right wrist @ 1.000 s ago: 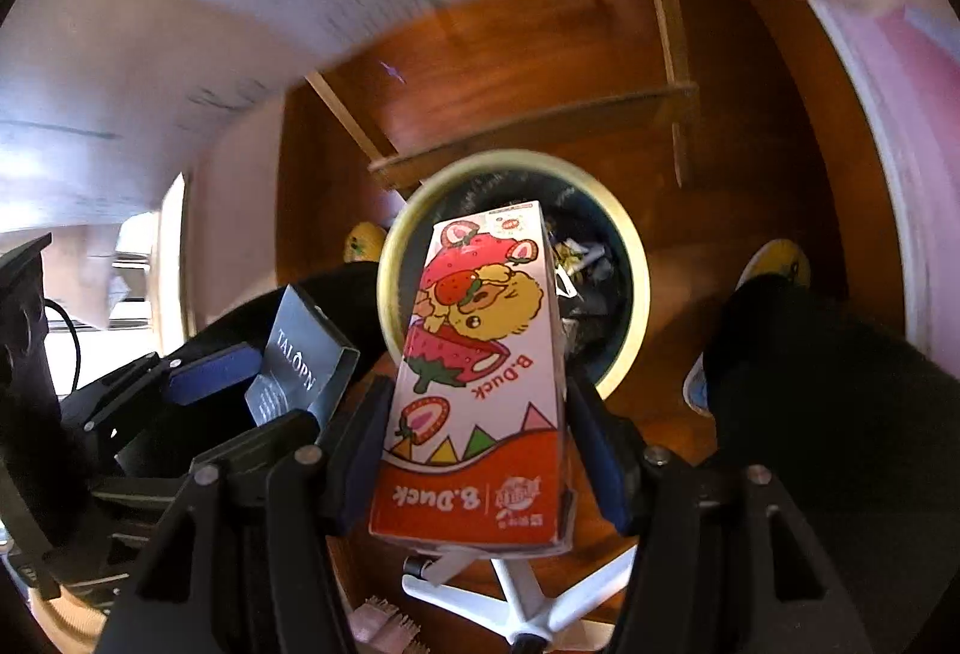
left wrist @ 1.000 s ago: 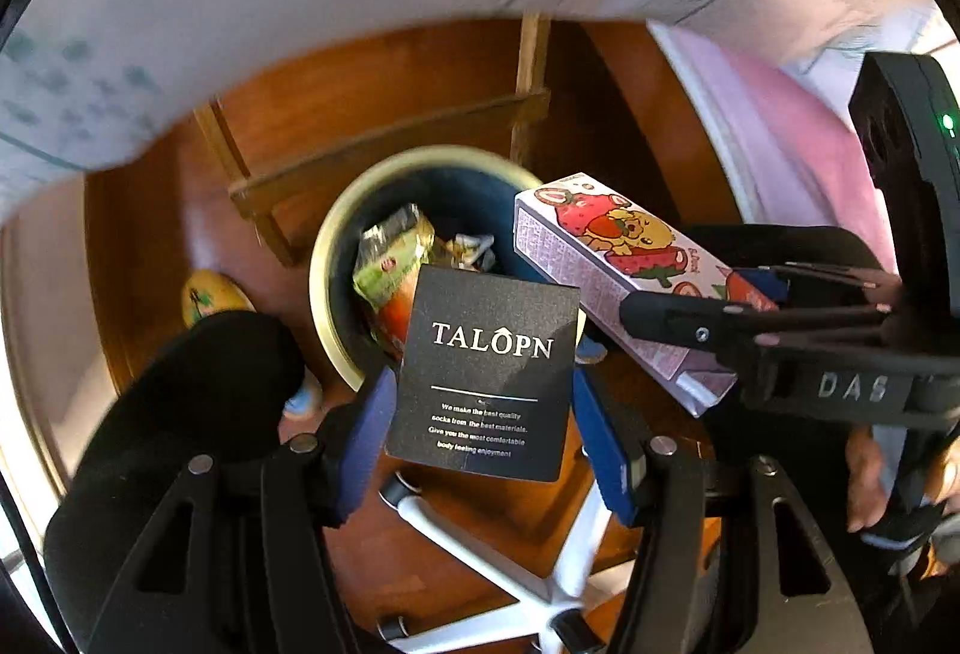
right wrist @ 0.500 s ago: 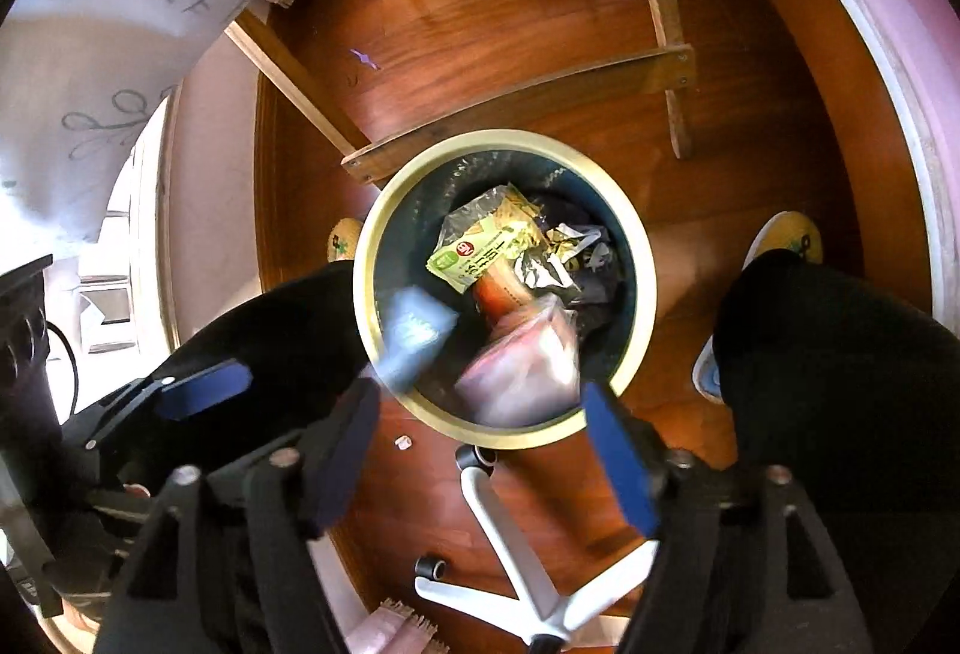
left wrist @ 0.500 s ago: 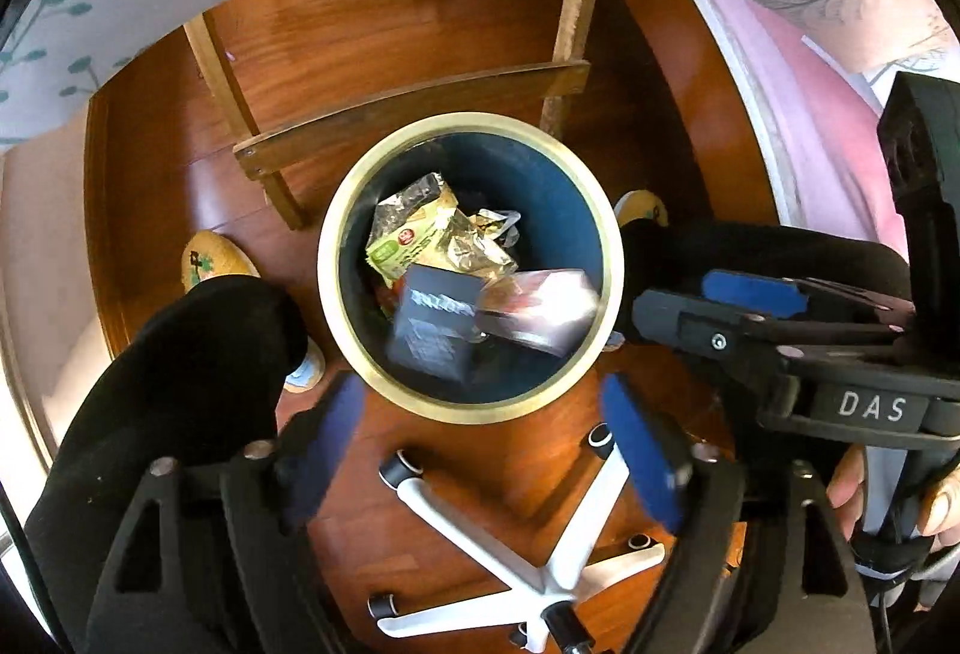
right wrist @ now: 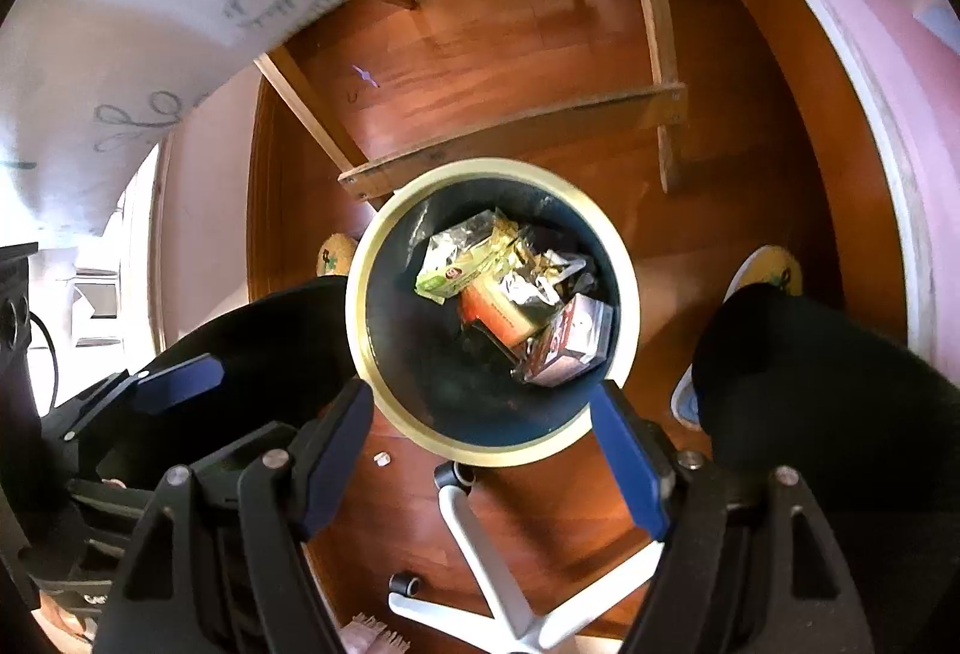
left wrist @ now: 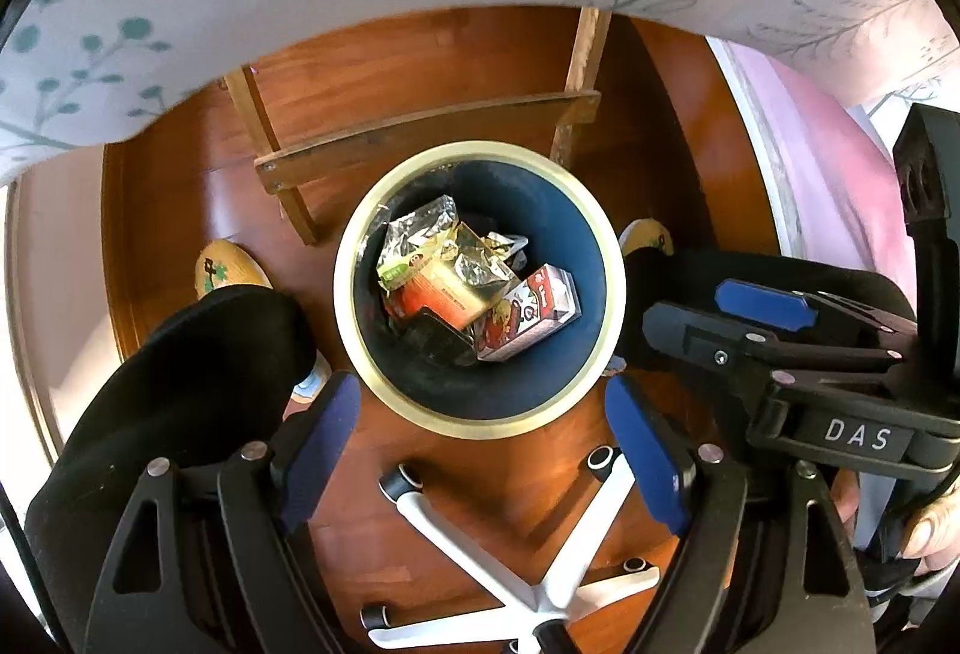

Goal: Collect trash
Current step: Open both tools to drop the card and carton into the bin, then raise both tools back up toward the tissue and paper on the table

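Your left hand-held gripper (left wrist: 480,432) hangs over the floor (left wrist: 420,72) with its blue-padded fingers (left wrist: 315,441) spread wide and nothing between them; the gap frames the near rim of the trash bin (left wrist: 420,408) below. Your right hand-held gripper (right wrist: 483,447) is just as wide open and just as empty, its blue pads (right wrist: 627,465) standing either side of the same bin (right wrist: 420,429), and it also shows at the right of the left wrist view (left wrist: 762,303). The bin stands on the wooden floor, round, with a pale rim and dark blue inside wall, just in front of a wooden crossbar (left wrist: 420,141) of a frame. The trash lies inside it: the strawberry carton (left wrist: 528,312) rests on its side against the right inner wall, a flat black card (left wrist: 435,336) lies just beside it towards the middle, touching an orange box (left wrist: 438,294), and crumpled foil wrappers (left wrist: 420,228) with a green label sit behind them at the far side. In the right wrist view the carton (right wrist: 570,342) lies at the bin's right wall beside the orange box (right wrist: 501,315). A white chair base (left wrist: 510,552) with black castors spreads over the floor nearest you, and a yellow slipper (left wrist: 225,267) shows left of the bin, partly behind your dark trouser leg (left wrist: 180,384).
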